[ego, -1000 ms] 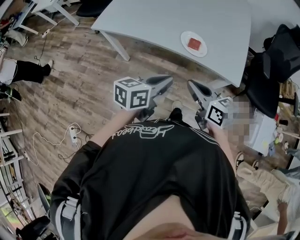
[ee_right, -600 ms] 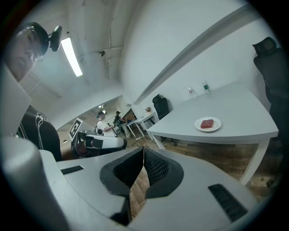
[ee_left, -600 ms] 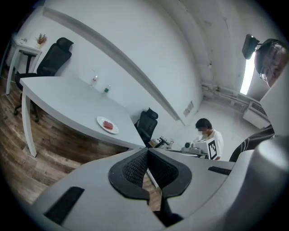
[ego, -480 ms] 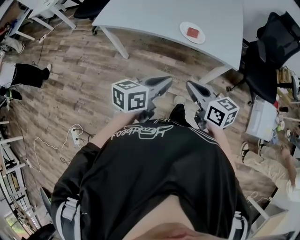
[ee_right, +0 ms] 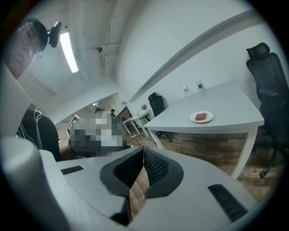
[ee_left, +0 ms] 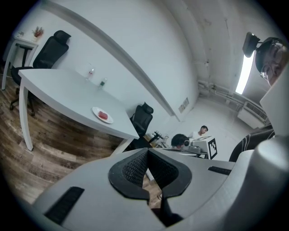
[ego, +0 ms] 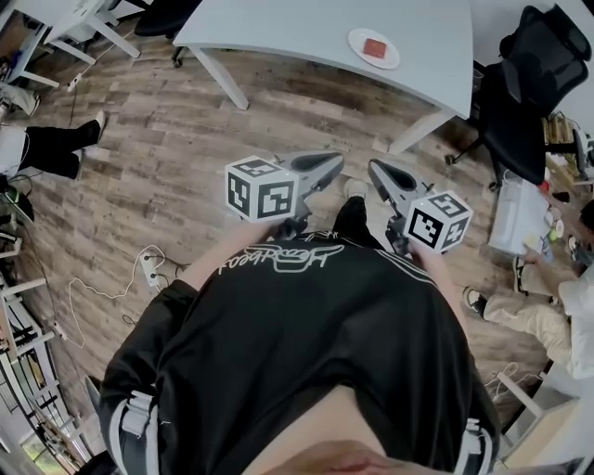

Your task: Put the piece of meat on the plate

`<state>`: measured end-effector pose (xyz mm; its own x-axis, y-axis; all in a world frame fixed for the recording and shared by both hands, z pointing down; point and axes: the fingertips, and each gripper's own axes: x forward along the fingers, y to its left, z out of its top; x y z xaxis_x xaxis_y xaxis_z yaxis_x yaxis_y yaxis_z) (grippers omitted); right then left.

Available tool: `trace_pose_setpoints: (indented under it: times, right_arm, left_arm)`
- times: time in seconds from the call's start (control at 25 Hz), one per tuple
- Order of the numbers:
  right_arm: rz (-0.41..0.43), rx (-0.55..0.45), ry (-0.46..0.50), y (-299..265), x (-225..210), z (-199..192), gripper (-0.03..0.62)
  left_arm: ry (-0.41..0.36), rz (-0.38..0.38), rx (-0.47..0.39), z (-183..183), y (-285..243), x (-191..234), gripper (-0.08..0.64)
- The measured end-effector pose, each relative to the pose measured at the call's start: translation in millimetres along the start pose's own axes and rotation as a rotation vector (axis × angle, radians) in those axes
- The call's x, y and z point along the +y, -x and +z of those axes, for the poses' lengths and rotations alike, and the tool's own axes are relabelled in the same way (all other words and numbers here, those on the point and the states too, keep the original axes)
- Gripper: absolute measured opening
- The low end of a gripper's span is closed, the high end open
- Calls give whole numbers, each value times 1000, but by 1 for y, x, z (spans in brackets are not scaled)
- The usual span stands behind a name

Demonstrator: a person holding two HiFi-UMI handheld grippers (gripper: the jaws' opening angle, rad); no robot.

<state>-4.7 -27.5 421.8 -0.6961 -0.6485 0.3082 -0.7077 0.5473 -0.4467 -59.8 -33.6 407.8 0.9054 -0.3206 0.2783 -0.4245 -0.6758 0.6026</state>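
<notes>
The red piece of meat (ego: 374,47) lies on a white plate (ego: 360,37) on the grey table (ego: 297,28), far ahead at the top of the head view. Both grippers are held close to the person's body over the wooden floor, well short of the table. My left gripper (ego: 338,163) is shut with nothing in it, and my right gripper (ego: 373,167) beside it is also shut and empty. In the left gripper view the plate (ee_left: 97,111) with the meat (ee_left: 104,115) sits beyond the shut left gripper (ee_left: 147,151). The right gripper view shows the plate (ee_right: 195,118) and meat (ee_right: 202,117) past the shut right gripper (ee_right: 143,149).
Black office chairs (ego: 538,56) stand to the right of the table. People sit on the floor at the right (ego: 557,288) and someone's legs (ego: 56,148) show at the left. A power strip with cable (ego: 147,267) lies on the floor. Small bottles (ee_left: 91,73) stand on the table.
The table and plate have slid toward the top of the head view and look smaller and farther. Both grippers keep their place before the body and stay shut.
</notes>
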Motion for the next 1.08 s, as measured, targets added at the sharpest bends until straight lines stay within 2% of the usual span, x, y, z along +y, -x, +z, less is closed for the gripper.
trace_pose_setpoints:
  times: [0.28, 0.76, 1.08]
  right_arm:
    - [-25, -4, -8, 7, -3, 0, 11]
    - [-48, 3, -42, 11, -5, -13, 11]
    - [-50, 4, -39, 9, -5, -11, 10]
  left_arm:
    - [4, -13, 14, -6, -2, -5, 8]
    - [57, -12, 22, -19, -2, 3, 8]
    - [63, -13, 22, -15, -3, 4, 8]
